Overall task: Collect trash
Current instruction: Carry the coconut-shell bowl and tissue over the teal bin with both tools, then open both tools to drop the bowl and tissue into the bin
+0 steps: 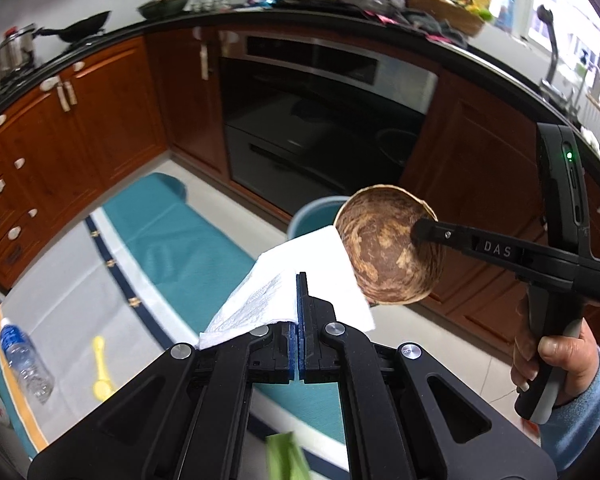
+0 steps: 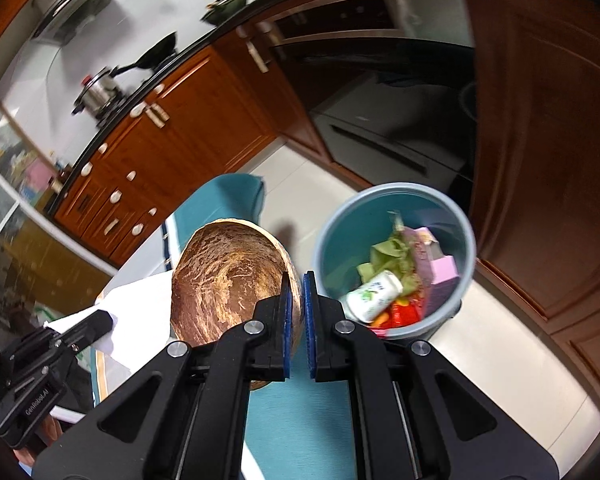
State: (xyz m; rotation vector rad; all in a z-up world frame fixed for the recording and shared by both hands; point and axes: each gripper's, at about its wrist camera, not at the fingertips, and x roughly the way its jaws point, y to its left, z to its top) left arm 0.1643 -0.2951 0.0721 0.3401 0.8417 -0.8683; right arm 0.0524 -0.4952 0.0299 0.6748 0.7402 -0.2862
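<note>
My left gripper (image 1: pixel 301 280) is shut on a white paper napkin (image 1: pixel 276 300) and holds it up above the table. My right gripper (image 2: pixel 298 280) is shut on the rim of a brown coconut shell half (image 2: pixel 228 280); the shell also shows in the left wrist view (image 1: pixel 384 248), held in the air right of the napkin. A blue-grey trash bin (image 2: pixel 396 196) stands on the floor just right of the shell and holds green scraps, a small white bottle, pink boxes and red wrappers. Its rim peeks out behind the napkin in the left wrist view (image 1: pixel 320 212).
A table with a teal and white cloth (image 1: pixel 172 236) lies below, with a clear plastic bottle (image 1: pixel 24 360) and a yellow spoon-like item (image 1: pixel 100 372) on it. Wooden cabinets (image 1: pixel 80 132) and a black oven (image 1: pixel 320 120) stand behind. The tiled floor (image 2: pixel 480 352) surrounds the bin.
</note>
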